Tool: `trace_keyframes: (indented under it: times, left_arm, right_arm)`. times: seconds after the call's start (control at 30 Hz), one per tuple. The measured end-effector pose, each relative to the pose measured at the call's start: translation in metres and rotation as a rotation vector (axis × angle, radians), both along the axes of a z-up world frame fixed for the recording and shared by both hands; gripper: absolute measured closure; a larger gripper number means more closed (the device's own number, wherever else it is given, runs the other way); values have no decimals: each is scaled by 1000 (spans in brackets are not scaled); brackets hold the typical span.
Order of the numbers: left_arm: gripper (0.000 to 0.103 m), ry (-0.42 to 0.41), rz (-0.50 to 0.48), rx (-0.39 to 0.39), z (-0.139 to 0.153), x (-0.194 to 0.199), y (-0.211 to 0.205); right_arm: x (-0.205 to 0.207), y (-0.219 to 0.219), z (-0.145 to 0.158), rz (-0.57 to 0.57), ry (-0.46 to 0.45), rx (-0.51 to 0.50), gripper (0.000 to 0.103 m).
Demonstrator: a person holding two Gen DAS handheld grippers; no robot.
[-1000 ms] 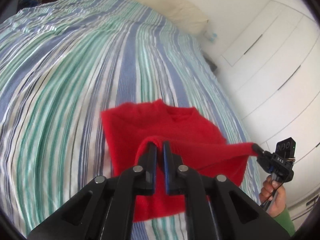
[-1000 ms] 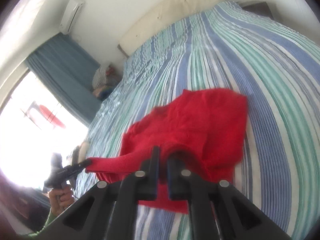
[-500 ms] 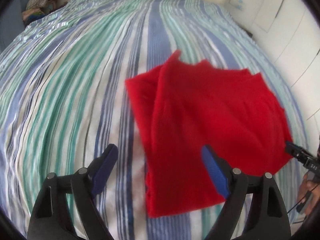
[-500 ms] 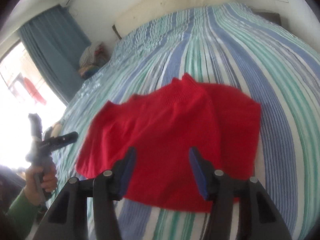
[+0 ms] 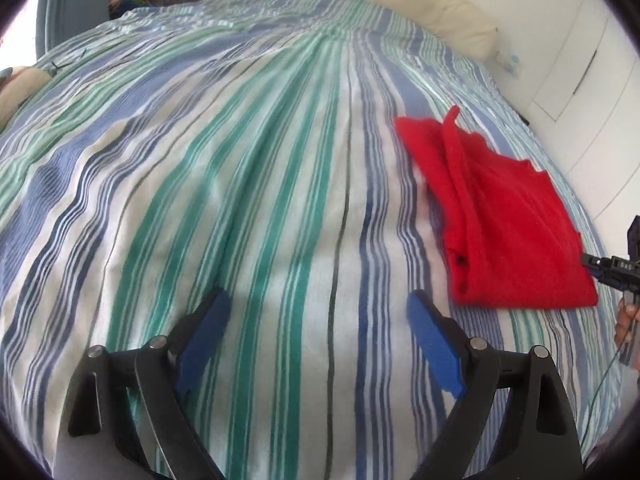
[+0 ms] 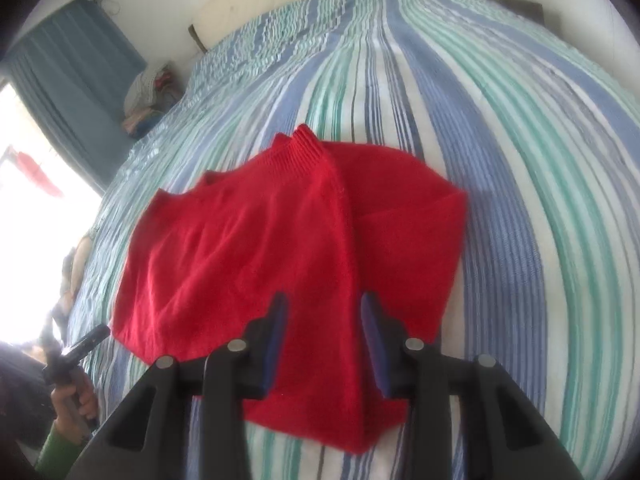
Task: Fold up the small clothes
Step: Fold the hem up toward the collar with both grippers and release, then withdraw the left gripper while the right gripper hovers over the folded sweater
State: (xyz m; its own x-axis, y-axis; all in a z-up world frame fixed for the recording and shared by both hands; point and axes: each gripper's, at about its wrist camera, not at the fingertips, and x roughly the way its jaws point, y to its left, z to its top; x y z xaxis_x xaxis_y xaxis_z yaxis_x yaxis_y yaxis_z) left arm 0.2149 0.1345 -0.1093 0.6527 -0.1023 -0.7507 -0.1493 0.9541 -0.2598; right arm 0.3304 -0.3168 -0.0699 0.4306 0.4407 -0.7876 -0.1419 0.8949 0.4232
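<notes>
A red knitted garment (image 6: 280, 248) lies folded on the striped bedspread (image 5: 240, 184), a small sweater by the look of its ribbed collar (image 6: 298, 154), which sticks up at the far edge. The knit is fine and plain, a bright, even red, folded into a rough rectangle with one layer laid over another: a raised seam or fold line runs from the collar down toward the near edge, and to its right a lower layer shows, its corner square against the blue, green and white stripes. Seen from the left wrist, the garment sits off to the right, with soft lengthwise ridges on its left side and a straight near hem. The left gripper (image 5: 316, 320) hangs over bare bedspread, well to the left of the sweater; its blue-padded fingers (image 5: 434, 348) have just been opening and stand widely spread with nothing between them. The right gripper (image 6: 324, 320) is over the sweater's near part; its fingers have just been narrowing, yet a clear gap remains and the pads pinch no cloth. A cream pillow (image 5: 448, 24) lies along the head of the bed.
</notes>
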Motion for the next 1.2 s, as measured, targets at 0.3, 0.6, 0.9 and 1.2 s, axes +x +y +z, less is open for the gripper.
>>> trace_keyframes:
  times: [0.3, 0.6, 0.9, 1.2]
  left_arm:
    - [5, -37, -37, 114, -9, -5, -19]
    - [2, -60, -42, 66, -12, -10, -13]
    - [1, -47, -42, 114, -15, -9, -20]
    - [1, -51, -46, 102, -16, -8, -19]
  right_arm:
    - [-40, -28, -8, -82, 57, -46, 100]
    - [-16, -19, 37, -80, -93, -67, 61]
    - [57, 43, 7, -48, -23, 53, 56]
    - [-7, -5, 16, -185, -180, -23, 46]
